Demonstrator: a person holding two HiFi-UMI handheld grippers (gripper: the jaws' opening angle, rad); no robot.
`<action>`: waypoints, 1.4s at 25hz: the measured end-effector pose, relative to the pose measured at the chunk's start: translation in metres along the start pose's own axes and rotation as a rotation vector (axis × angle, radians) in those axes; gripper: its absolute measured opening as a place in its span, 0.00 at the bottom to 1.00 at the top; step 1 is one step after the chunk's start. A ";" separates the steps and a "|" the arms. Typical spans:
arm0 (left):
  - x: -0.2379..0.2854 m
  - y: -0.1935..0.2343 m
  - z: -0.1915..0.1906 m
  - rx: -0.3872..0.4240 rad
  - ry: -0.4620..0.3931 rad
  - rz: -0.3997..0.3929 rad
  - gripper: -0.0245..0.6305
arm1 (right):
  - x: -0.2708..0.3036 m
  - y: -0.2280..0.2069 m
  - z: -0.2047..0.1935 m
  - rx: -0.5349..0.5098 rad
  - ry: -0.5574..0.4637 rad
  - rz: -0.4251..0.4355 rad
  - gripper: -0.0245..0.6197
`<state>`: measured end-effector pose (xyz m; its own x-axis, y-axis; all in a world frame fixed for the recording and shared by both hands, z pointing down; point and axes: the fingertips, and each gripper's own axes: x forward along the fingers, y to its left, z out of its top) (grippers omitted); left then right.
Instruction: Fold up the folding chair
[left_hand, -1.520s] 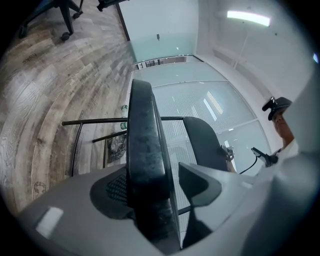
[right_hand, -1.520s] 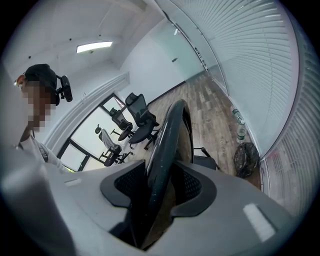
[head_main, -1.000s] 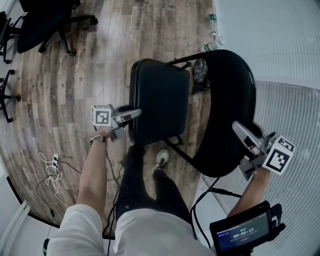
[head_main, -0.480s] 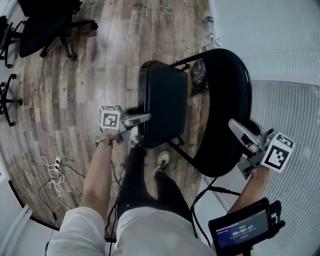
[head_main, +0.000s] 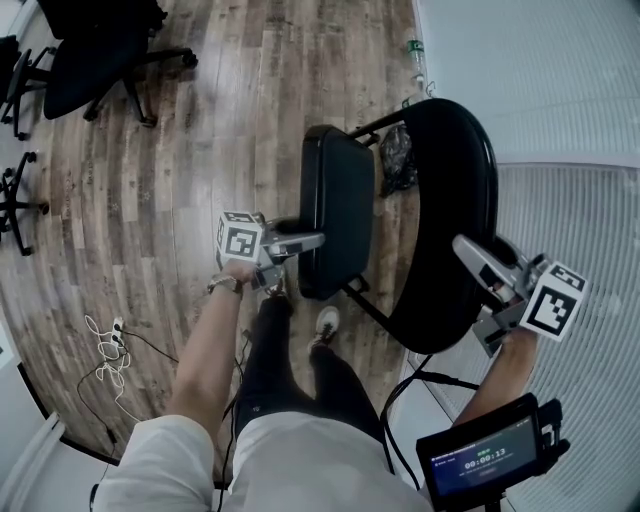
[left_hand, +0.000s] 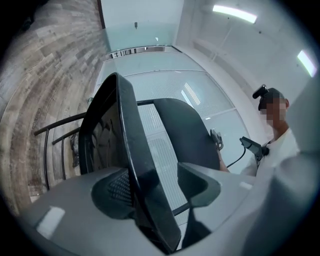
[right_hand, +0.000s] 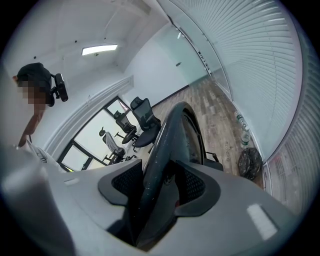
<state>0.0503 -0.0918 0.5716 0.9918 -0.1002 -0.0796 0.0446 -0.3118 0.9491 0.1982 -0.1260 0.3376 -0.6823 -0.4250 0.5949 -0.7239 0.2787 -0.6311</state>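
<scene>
The black folding chair stands on the wood floor, and its seat (head_main: 338, 210) is tipped up steeply toward the rounded backrest (head_main: 450, 190). My left gripper (head_main: 312, 242) reaches level to the seat's front edge (left_hand: 131, 150). That edge runs between the jaws against the left pad (left_hand: 112, 192), and a gap shows at the other pad. My right gripper (head_main: 462, 248) sits over the backrest's top rim (right_hand: 165, 145). Its jaws are opening, the rim still lies between them, and the pads (right_hand: 194, 187) stand slightly off it.
Black office chairs (head_main: 90, 50) stand at the far left. Loose cable (head_main: 105, 335) lies on the floor. A bottle (head_main: 415, 50) and a dark bag (head_main: 398, 145) sit behind the chair. A white slatted wall (head_main: 570, 220) is at the right. My shoe (head_main: 322, 320) is below the seat.
The seat has swung up toward the backrest and looks narrower. My left gripper has moved right and up with its edge. The right gripper has stayed on the backrest rim.
</scene>
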 end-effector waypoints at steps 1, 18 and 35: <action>0.005 -0.003 0.000 0.006 0.007 -0.005 0.40 | -0.001 0.000 0.000 0.000 -0.002 0.002 0.37; 0.035 -0.017 -0.002 0.026 0.023 0.005 0.40 | -0.006 0.010 0.001 -0.011 -0.024 0.033 0.37; 0.064 -0.025 -0.001 0.021 -0.016 0.041 0.40 | -0.005 0.015 0.004 -0.021 -0.029 0.029 0.37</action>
<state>0.1132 -0.0894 0.5430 0.9907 -0.1284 -0.0454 0.0009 -0.3269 0.9451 0.1909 -0.1232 0.3232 -0.7000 -0.4412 0.5615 -0.7061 0.3095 -0.6369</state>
